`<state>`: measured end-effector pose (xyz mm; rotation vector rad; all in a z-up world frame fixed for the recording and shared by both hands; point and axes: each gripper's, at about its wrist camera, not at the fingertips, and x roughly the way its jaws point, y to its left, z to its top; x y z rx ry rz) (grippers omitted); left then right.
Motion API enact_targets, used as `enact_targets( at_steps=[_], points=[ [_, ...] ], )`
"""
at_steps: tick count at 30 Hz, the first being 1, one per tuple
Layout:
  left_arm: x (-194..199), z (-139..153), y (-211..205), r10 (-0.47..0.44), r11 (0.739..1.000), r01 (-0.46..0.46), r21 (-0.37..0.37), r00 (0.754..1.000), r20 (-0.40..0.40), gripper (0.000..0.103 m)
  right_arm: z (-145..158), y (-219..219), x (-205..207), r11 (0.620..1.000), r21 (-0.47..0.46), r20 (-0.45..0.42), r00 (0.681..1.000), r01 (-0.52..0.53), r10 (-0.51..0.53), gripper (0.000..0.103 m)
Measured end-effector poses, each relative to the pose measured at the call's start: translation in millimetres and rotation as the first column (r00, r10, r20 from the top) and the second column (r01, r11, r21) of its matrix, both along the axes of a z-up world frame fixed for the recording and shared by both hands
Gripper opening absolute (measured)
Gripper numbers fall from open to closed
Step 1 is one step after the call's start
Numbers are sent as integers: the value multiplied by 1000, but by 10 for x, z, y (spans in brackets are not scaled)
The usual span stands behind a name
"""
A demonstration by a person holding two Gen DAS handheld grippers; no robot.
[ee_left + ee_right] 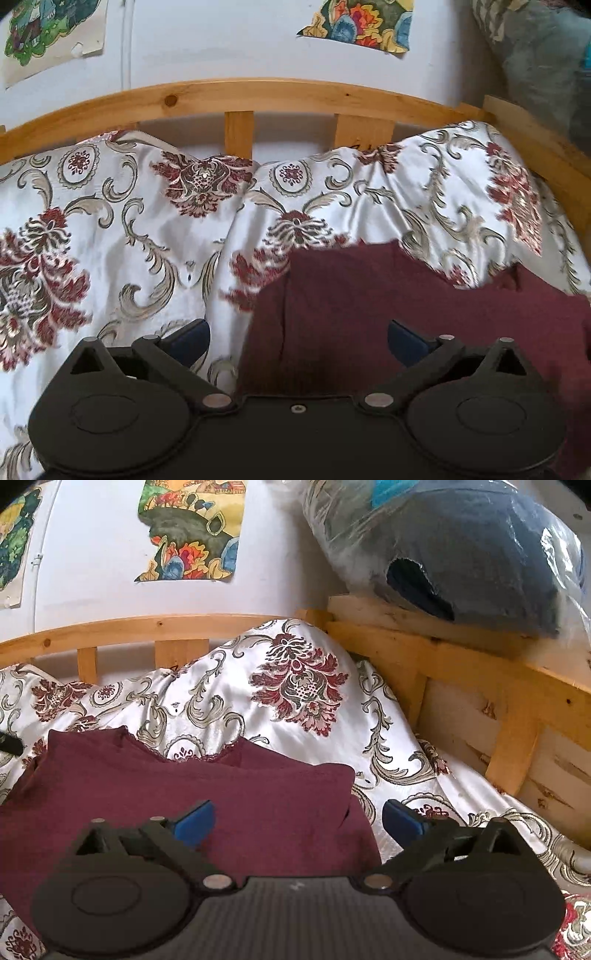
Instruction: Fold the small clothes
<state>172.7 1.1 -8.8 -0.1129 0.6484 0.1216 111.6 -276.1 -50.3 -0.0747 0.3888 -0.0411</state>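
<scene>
A small maroon top (351, 295) lies flat on the floral bedspread (110, 240). In the left wrist view my left gripper (298, 341) is open, its blue pads wide apart, straddling the top's left edge just above the cloth. In the right wrist view the same maroon top (184, 786) shows its lace neckline towards the headboard. My right gripper (298, 821) is open, its jaws straddling the top's right edge, one pad over the cloth and one over the bedspread. Neither gripper holds anything.
A wooden bed rail (258, 92) runs along the white wall behind. A wooden side frame (480, 686) stands at the right, with a plastic-wrapped dark bundle (461, 554) on top. Paper pictures (192, 528) hang on the wall.
</scene>
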Motion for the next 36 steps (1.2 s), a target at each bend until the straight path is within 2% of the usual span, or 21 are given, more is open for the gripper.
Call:
enact_targets(
  at_steps=[2, 5, 8, 12, 16, 23, 26, 31, 34, 36],
  points=[
    [-126, 15, -5, 6, 1000, -6, -3, 1000, 10, 102, 21, 50, -70, 1000, -22, 8, 1000, 0, 1, 103],
    [-267, 5, 7, 12, 999, -12, -46, 1000, 3, 102, 35, 141, -209, 999, -51, 17, 1000, 10, -9, 103],
    [-342, -45, 15, 10, 996, -12, -86, 1000, -19, 102, 22, 237, -371, 999, -36, 9, 1000, -6, 6, 103],
    [-377, -135, -25, -3, 996, -1, -87, 999, -51, 102, -18, 410, -530, 998, -51, -19, 999, -41, 40, 103],
    [-389, -212, -40, -19, 997, 14, -76, 997, -69, 102, -76, 589, -564, 995, -56, -38, 996, -88, 86, 103],
    [-512, -445, 81, -47, 989, 38, -145, 997, -62, 102, -302, 882, -459, 982, -118, -76, 987, -149, 141, 103],
    [-461, -552, 94, -61, 988, 49, -145, 995, -83, 102, -408, 948, -439, 975, -160, -78, 986, -156, 145, 103],
    [-303, -665, 144, -105, 978, 84, -190, 989, -107, 102, -481, 1027, -402, 969, -187, -41, 987, -159, 154, 103],
    [-201, -747, 202, -112, 978, 88, -188, 986, -124, 102, -555, 1079, -341, 964, -197, -69, 983, -178, 168, 103],
    [-130, -827, 288, -100, 971, 63, -229, 983, -154, 102, -614, 1113, -305, 960, -211, -97, 981, -187, 169, 103]
  ],
)
